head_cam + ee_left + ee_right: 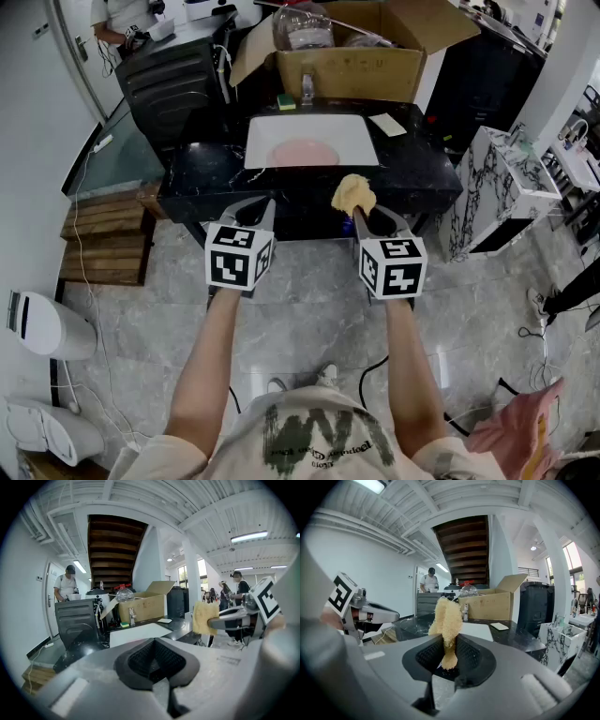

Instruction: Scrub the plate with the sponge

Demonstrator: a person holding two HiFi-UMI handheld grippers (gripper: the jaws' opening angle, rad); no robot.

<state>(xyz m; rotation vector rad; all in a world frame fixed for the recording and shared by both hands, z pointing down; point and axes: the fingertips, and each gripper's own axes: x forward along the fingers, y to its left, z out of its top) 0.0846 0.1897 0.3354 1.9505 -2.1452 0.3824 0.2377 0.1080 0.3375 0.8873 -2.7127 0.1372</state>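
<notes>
A pink plate [305,151] lies in a white rectangular tray [356,127] on the black table [427,178], ahead of both grippers. My right gripper [361,217] is shut on a yellow sponge [353,195] and holds it in the air near the table's front edge. In the right gripper view the sponge [446,620] stands upright, pinched between the jaws of that gripper [447,656]. My left gripper [262,208] hovers level with it to the left, jaws shut with nothing in them [154,660]. The left gripper view also shows the sponge [205,617] and the tray [136,632].
An open cardboard box [347,61] with a clear bottle stands at the table's back. A small green sponge [286,101] and a white pad [387,124] lie near the tray. A black chair [169,80], wooden steps [98,234] and a marble side table [497,187] flank the table.
</notes>
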